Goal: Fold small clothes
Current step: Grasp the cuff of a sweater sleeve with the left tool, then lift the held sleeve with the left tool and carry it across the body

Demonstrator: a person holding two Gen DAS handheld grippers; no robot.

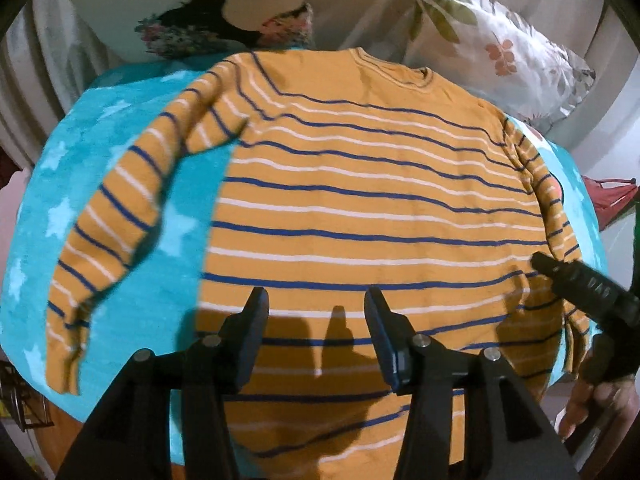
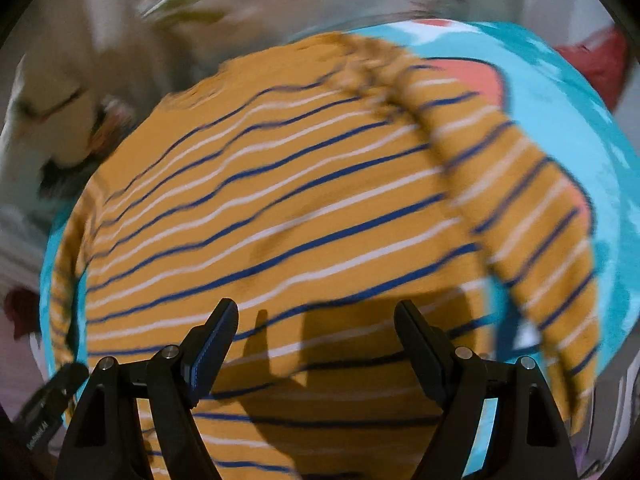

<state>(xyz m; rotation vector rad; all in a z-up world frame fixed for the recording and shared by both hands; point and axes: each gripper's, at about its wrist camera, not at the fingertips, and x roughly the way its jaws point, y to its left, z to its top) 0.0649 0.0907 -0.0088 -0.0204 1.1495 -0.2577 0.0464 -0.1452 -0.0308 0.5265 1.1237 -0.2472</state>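
In the left wrist view, a turquoise star-print blanket [image 1: 120, 168] covers the surface, and an orange sweater [image 1: 360, 200] with blue and white stripes lies flat on it, neckline at the far end. Its sleeve [image 1: 112, 224] on the left of this view bends outward and down over the blanket; the other sleeve [image 1: 556, 216] runs close along the body. The left gripper [image 1: 316, 308] hovers above the hem with its fingers apart and nothing between them. At far right the right gripper [image 1: 588, 284] reaches in beside the sleeve edge. Two patterned pillows [image 1: 500, 48] sit beyond the collar.

The right wrist view is blurred, yet shows what the other cannot: the right gripper's [image 2: 316, 320] fingers are spread wide over the sweater [image 2: 280, 208], empty, with the near sleeve [image 2: 532, 216] seen fully, draped over the blanket [image 2: 560, 100].
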